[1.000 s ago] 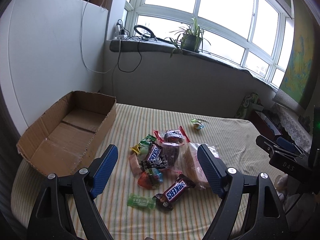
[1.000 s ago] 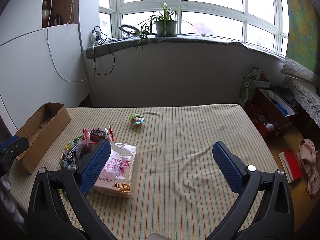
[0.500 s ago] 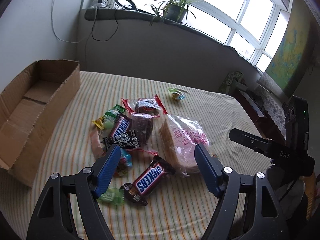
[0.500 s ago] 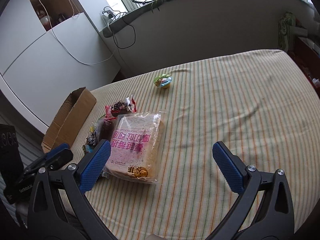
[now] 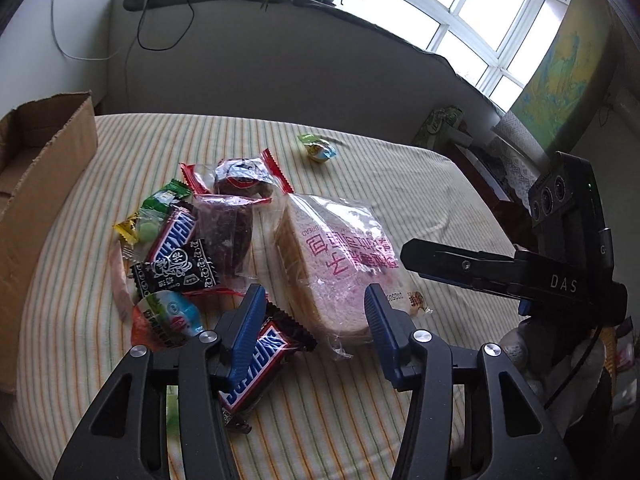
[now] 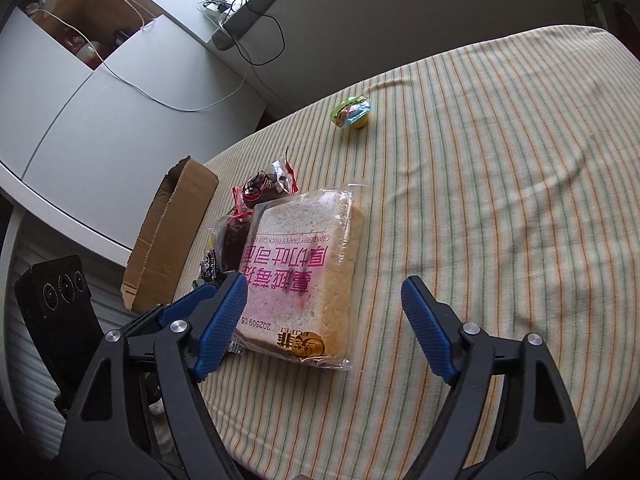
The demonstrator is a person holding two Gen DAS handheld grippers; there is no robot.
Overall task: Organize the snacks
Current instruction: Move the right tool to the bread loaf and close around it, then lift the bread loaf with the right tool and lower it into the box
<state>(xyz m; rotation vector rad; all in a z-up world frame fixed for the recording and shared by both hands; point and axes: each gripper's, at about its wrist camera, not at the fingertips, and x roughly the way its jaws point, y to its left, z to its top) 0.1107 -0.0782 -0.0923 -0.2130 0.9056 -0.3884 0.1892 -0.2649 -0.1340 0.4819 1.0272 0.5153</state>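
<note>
Left claw closing, nothing gripped yet: Snickers bar lies under its left finger, bread bag just ahead on the striped bed. Right claw also closing, empty, straddling the bag's near edge. Risk: both snag the slippery wrapper, or the left pinches the bar askew.
</note>
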